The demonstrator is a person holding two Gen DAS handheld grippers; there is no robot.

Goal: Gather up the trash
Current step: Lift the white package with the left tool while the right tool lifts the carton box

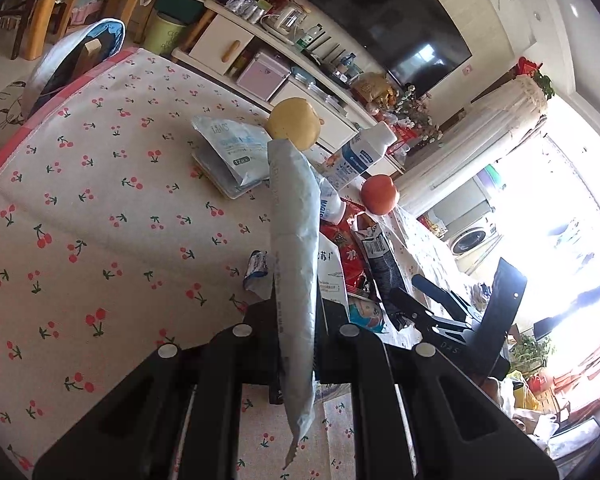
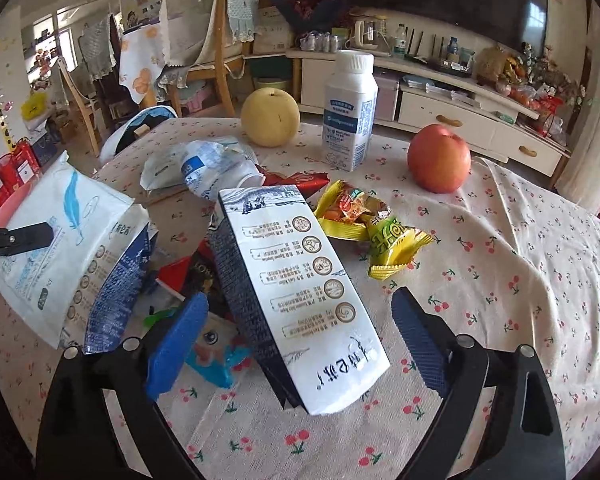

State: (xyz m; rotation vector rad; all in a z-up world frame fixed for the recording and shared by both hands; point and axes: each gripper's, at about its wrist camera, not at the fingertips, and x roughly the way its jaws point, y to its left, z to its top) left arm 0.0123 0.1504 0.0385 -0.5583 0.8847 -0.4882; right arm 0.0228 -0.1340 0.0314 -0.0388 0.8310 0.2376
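My left gripper (image 1: pixel 296 320) is shut on a flat white-and-blue wipes packet (image 1: pixel 292 240), seen edge-on and held above the table; the same packet (image 2: pixel 56 232) shows at the left of the right wrist view. My right gripper (image 2: pixel 300 328) is open, its blue-padded fingers (image 2: pixel 180 344) on either side of a white milk carton (image 2: pixel 300 292) that lies tilted on the trash heap, not gripped. The right gripper also shows in the left wrist view (image 1: pixel 452 312). Yellow snack wrappers (image 2: pixel 364 224), a red wrapper (image 2: pixel 296 180) and a crumpled white bag (image 2: pixel 204 168) lie around the carton.
A yellow pear (image 2: pixel 270 118), a white bottle (image 2: pixel 350 112) and a red apple (image 2: pixel 439 159) stand at the far side of the cherry-print tablecloth (image 2: pixel 520 260). A second flattened carton (image 2: pixel 112 280) lies left. A TV cabinet (image 2: pixel 440 112) and chairs stand beyond.
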